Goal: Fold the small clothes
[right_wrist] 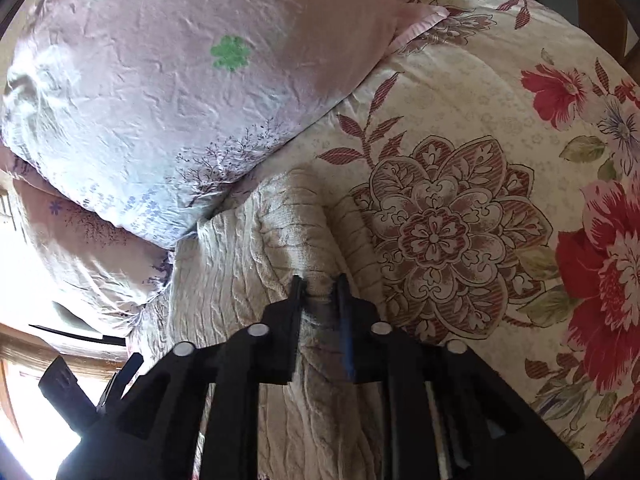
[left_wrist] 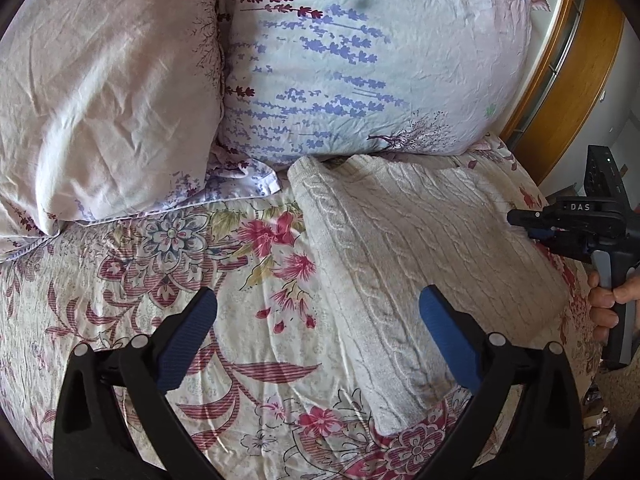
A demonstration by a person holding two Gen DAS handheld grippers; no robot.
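Observation:
A cream cable-knit sweater [left_wrist: 420, 264] lies folded on the floral bedspread [left_wrist: 160, 280], just below the pillows. My left gripper [left_wrist: 318, 308] is open and empty, hovering over the sweater's left edge. My right gripper [right_wrist: 320, 284] is shut on a bunched fold of the sweater [right_wrist: 296, 220] at its right side. The right gripper also shows in the left wrist view [left_wrist: 520, 218], at the sweater's right edge, with a hand on its handle.
Two pillows [left_wrist: 100, 92] [left_wrist: 360, 60] lie behind the sweater, the lavender-print one touching its far edge. A wooden bed frame [left_wrist: 568, 80] curves at the right. The floral bedspread [right_wrist: 480, 160] spreads right of the sweater.

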